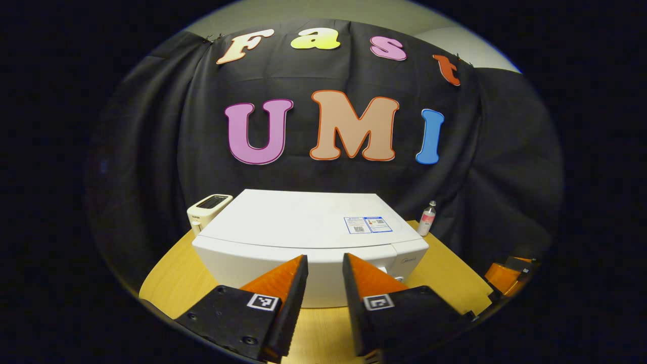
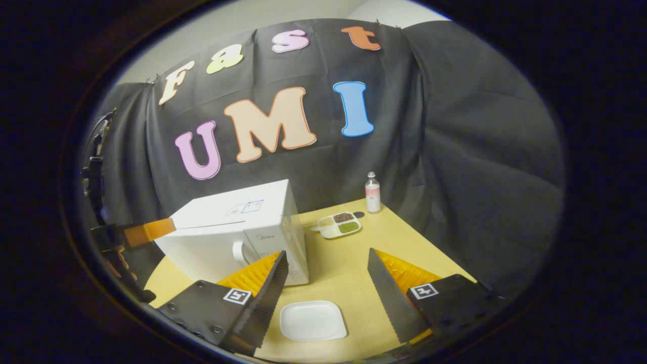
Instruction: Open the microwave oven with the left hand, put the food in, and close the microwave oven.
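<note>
Left claw (image 1: 325, 265) open, facing microwave (image 1: 303, 237) door, long axis crosswise

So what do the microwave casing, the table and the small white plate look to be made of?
The microwave casing looks like painted sheet metal or plastic: smooth, matt white, with crisp edges; which of the two I cannot tell. The table looks like light wood or wood-look laminate: yellowish, with faint grain and a soft sheen. The white plate could be ceramic or melamine: smooth and evenly white.

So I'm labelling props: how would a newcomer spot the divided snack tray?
Start at the white microwave on the wooden table. Beyond its right corner, near a small bottle, lies the tray: unlike the plain white plate, it holds three fillings.
</note>
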A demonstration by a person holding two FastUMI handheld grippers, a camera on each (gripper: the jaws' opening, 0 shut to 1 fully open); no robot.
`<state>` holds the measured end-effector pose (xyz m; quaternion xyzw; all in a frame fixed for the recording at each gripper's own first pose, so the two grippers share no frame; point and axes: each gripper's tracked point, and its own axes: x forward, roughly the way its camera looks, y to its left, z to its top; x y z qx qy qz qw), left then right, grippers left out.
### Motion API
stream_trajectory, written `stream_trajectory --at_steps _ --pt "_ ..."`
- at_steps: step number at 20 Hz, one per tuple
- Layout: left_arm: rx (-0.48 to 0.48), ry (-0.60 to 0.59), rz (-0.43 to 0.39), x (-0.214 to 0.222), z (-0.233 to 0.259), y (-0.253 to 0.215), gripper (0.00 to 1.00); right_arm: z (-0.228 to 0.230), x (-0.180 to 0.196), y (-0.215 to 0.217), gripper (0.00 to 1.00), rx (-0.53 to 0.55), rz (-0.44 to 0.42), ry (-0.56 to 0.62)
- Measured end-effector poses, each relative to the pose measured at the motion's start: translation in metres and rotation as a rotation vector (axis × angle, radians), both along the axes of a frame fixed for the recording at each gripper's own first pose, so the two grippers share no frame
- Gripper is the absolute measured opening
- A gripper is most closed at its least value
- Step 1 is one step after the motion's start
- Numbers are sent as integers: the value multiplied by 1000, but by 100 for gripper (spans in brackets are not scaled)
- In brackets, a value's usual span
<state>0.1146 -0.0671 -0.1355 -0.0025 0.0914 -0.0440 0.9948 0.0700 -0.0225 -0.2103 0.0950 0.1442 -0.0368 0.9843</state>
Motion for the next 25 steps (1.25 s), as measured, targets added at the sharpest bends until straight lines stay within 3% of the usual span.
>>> stream_trajectory --at_steps 1,2,3,5,15,16,17,25 --pt "-5 20 20 -7 -6 3 76 1 -1 1 97 -1 5 -4" --pt "-22 39 24 -10 -10 3 89 3 -1 4 97 -4 13 -12" --pt "-32 50 40 -16 -13 4 99 6 -1 6 87 -7 20 -21" --pt "-41 55 60 -28 -13 7 97 13 -3 12 92 -20 42 -42" --pt "-31 80 112 -63 -24 24 97 22 -19 29 92 -65 133 -62" --pt "-32 85 112 -66 -26 22 97 21 -21 28 100 -62 136 -59" --pt "-36 88 107 -68 -28 19 97 20 -24 26 92 -60 135 -59" --pt "-10 134 74 -79 -46 -9 97 14 -39 18 92 -57 160 -43"
